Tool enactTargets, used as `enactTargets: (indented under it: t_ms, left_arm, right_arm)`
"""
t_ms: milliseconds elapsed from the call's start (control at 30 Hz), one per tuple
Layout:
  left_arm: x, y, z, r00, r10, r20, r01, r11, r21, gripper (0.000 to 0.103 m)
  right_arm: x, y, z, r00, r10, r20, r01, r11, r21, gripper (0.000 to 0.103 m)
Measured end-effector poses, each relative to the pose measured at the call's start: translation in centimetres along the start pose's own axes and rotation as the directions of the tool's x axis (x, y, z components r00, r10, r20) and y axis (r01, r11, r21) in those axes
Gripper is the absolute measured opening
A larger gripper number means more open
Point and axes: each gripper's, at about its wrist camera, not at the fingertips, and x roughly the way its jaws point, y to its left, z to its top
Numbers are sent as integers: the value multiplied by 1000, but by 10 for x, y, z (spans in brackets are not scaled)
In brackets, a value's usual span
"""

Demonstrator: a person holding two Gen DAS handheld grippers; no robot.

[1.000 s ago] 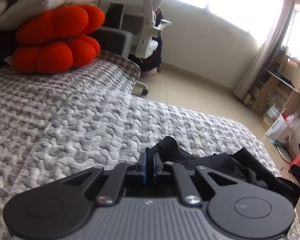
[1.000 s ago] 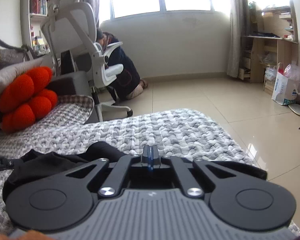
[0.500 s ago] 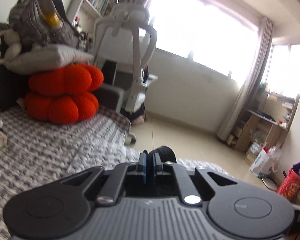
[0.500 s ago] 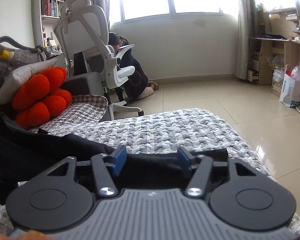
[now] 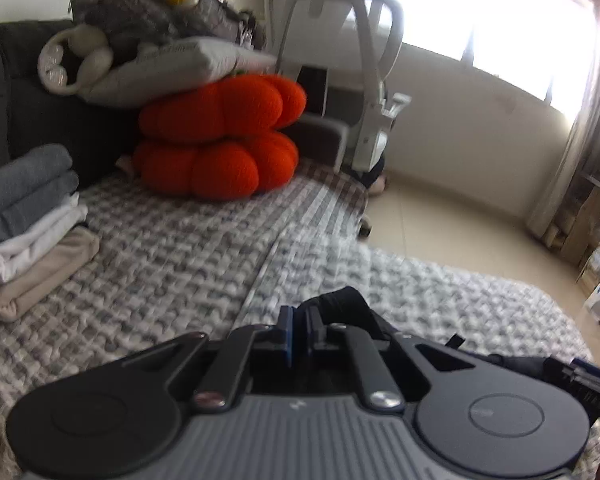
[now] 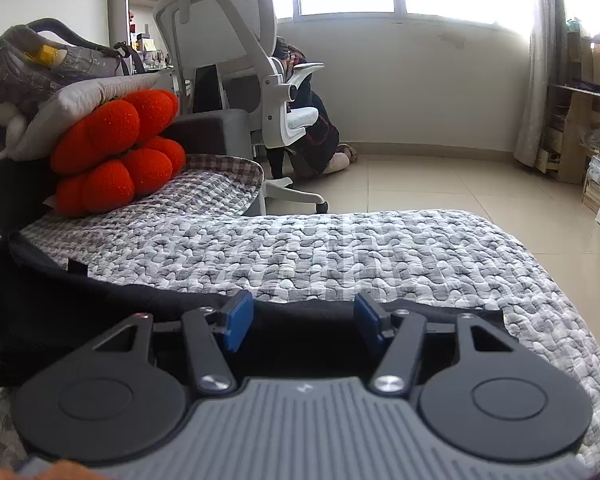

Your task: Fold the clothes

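The left tongs [image 5: 298, 330] are pinching shut on a fold of the black garment [image 5: 342, 300], lifting it over the bed [image 5: 172, 264]. The right tongs [image 6: 302, 320] are standing wide apart, gripping nothing, with the garment's black edge [image 6: 160, 296] lying just under and between the blue pads [image 6: 238, 320], near the bed's front edge. A stack of folded clothes [image 5: 28, 220] is sitting at the bed's left edge, orange cushions [image 5: 220, 140] at the far end; the quilt between is lying bare.

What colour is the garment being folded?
Black garment, clearest in the right wrist view, lying on the grey-and-white quilt.
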Motion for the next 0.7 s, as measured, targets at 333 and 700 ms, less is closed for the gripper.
enactTargets:
  t_ms: [333, 700]
  left_arm:
    - [37, 9, -19, 977, 34, -210, -32, 999, 13, 7]
    - [44, 8, -24, 965, 42, -259, -35, 999, 32, 13]
  right_arm:
    - [33, 0, 6, 998, -34, -43, 34, 999, -3, 65]
    - [44, 7, -16, 975, 0, -222, -33, 989, -142, 65]
